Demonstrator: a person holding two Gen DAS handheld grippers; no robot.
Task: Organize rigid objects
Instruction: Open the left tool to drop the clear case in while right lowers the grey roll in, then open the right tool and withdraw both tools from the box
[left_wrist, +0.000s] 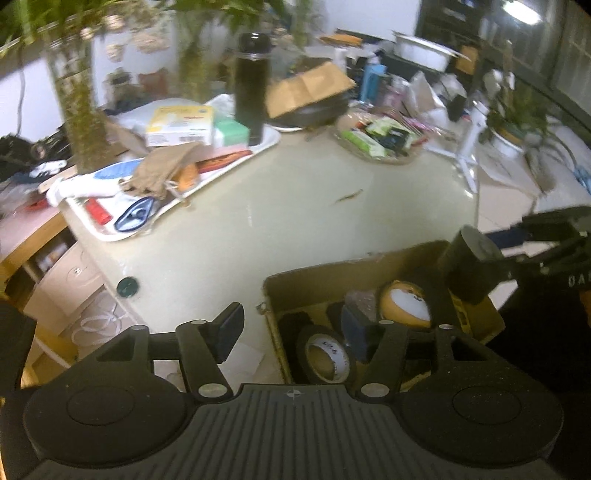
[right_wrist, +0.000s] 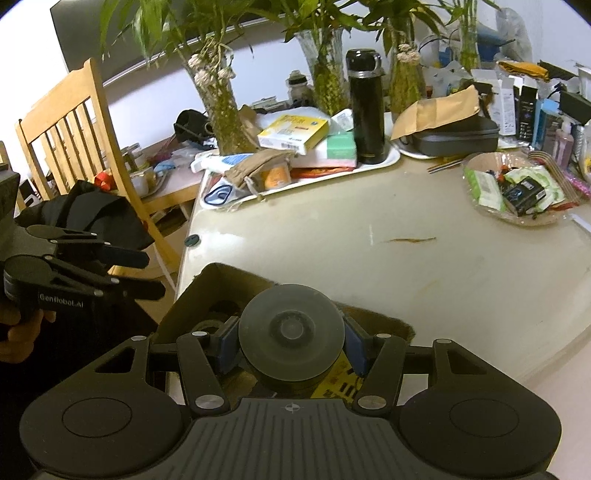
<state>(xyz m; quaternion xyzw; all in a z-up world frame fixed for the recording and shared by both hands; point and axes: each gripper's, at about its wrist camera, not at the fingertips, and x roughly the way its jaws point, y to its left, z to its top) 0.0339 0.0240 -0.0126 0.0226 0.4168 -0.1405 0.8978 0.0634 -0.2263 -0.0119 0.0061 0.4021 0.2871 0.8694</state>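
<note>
Right wrist view: a black round-ended cylinder (right_wrist: 291, 334) is clamped in the right gripper (right_wrist: 291, 341) above the open cardboard box (right_wrist: 236, 280) on the near surface (right_wrist: 369, 266), lowering and release being judged next, while the left gripper (left_wrist: 291, 328) is held apart and empty.

One cardboard box (left_wrist: 369, 266), one flask (right_wrist: 366, 107), two grippers (left_wrist: 291, 332).

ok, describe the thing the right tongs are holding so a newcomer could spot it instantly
Start at the open cardboard box on the near edge of the pale table. Right over it, the right tongs are shut on a squat dark cylinder, round end towards the camera. Unlike the tape roll and orange ball in the box, it is solid, matte and held in the air.
</note>
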